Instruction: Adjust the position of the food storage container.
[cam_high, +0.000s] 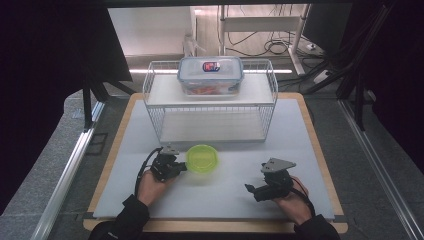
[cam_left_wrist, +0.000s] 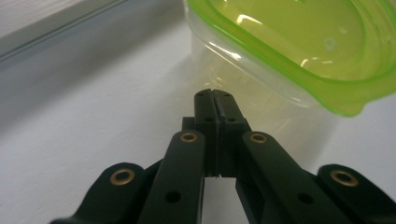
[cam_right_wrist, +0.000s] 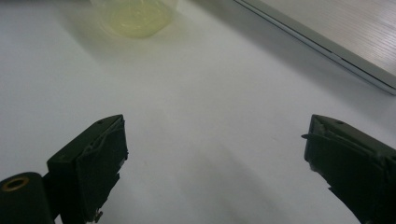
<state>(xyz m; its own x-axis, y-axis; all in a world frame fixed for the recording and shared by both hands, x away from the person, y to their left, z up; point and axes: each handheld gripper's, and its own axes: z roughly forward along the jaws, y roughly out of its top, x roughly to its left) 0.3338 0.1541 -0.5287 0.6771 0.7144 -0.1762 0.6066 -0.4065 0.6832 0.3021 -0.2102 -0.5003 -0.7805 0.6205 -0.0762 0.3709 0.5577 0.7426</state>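
**Green-lidded tub set just ahead of the closed left jaws**

The left gripper (cam_high: 172, 166) is seen at the left of the green-lidded tub (cam_high: 202, 158), low over the white table mat (cam_high: 225, 195). In the left gripper view the left gripper (cam_left_wrist: 215, 95) has its jaws pressed together with nothing between them, and the tub (cam_left_wrist: 299, 51) is found just beyond and to the right of the tips; contact cannot be judged. The tub itself is placed in front of the wire rack (cam_high: 210, 102), on whose upper shelf a clear blue-lidded box (cam_high: 210, 74) is rested, behind the tub. To the right of the tub, well apart from it, the right gripper (cam_high: 255, 190) is held by a hand (cam_high: 295, 202). In the right gripper view the right gripper (cam_right_wrist: 215, 140) is spread wide over bare mat, and the tub's base (cam_right_wrist: 135, 16) is seen far ahead, at the upper left.
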